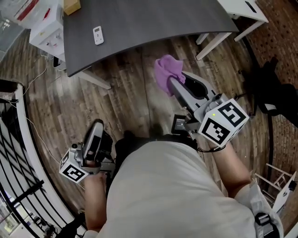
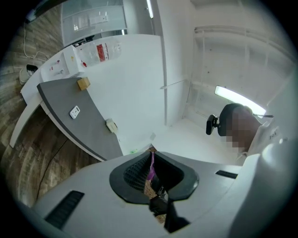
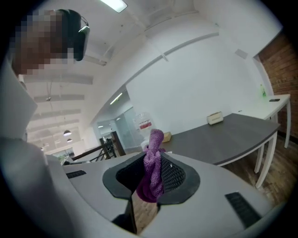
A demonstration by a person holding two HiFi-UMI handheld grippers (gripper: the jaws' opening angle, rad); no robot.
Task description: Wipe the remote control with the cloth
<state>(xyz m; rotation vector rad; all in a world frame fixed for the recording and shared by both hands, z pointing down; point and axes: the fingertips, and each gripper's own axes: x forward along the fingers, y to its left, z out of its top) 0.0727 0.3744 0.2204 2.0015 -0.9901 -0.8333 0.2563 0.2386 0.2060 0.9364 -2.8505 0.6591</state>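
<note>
While I stand back from it on the wooden floor (image 1: 125,93), the curved grey table (image 1: 153,23) is the biggest thing ahead of me, and it lies well apart from both my tools. At its far left corner stands a white cabinet (image 1: 44,29) with a red label on it; its inside is not visible. My right gripper (image 1: 176,82) reaches out over the floor short of the table's near edge. Its fingers are clenched on the purple cloth (image 1: 166,72), which is bunched between the ribbed pads and sticks up past their tips in a soft tuft, with the rest hanging in a fold below. My left gripper (image 1: 96,128) is lower and closer to my body, out at my left side. Its fingers are drawn together with only a thin slit left. A sliver of purple shows in that slit, and I cannot tell whether it is caught there or lies beyond. On the table's far end sits a small brown cardboard box (image 1: 71,5), closed as far as I can see, its contents hidden. The remote control (image 1: 98,35), small and white, lies flat on the grey top near the left end, untouched and far from the cloth.
</note>
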